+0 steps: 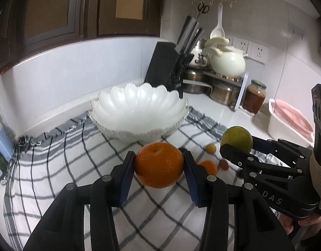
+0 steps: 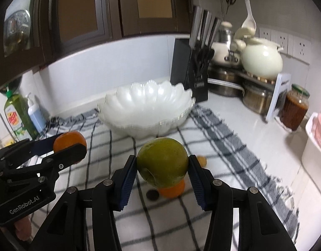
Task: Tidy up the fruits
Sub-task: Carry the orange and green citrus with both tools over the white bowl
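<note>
My left gripper (image 1: 159,165) is shut on an orange (image 1: 159,165) and holds it above the checked cloth (image 1: 66,167), in front of the white scalloped bowl (image 1: 139,106). My right gripper (image 2: 162,165) is shut on a green fruit (image 2: 162,163), also held above the cloth before the bowl (image 2: 147,108). The right gripper with its green fruit (image 1: 236,139) shows at the right of the left wrist view; the left gripper with its orange (image 2: 69,143) shows at the left of the right wrist view. A small orange (image 2: 173,190), a dark round fruit (image 2: 152,195) and a small tan fruit (image 2: 202,160) lie on the cloth.
A black knife block (image 1: 170,67) stands behind the bowl. Steel pots (image 1: 223,93), a cream pot (image 1: 227,62) on a rack and a brown jar (image 1: 254,98) fill the back corner. A pink and white basket (image 1: 286,121) sits at the right. Soap bottles (image 2: 24,115) stand at the left.
</note>
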The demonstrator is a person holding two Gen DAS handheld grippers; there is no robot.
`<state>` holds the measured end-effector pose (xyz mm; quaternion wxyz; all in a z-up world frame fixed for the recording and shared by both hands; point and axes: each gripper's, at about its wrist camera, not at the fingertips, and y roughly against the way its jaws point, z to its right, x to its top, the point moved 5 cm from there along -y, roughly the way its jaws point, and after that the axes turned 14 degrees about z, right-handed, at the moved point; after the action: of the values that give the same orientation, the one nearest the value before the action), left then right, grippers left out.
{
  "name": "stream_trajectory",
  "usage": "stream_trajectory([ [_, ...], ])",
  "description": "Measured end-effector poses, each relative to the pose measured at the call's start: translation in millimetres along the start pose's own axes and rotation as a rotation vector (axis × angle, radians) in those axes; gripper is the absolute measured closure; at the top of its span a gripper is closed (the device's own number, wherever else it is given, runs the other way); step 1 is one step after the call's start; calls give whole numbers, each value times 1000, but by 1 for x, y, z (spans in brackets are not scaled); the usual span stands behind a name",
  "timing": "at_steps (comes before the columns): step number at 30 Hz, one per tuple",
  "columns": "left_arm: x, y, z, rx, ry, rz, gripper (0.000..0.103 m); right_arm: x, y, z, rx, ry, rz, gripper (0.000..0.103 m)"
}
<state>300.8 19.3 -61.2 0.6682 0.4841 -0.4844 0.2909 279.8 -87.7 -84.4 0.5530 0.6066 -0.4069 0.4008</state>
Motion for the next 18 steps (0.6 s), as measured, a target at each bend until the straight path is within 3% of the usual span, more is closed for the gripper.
stream_trajectory([
  [18, 61, -16, -7, 125, -16, 153, 57, 72, -20, 3, 72, 61, 135, 52],
])
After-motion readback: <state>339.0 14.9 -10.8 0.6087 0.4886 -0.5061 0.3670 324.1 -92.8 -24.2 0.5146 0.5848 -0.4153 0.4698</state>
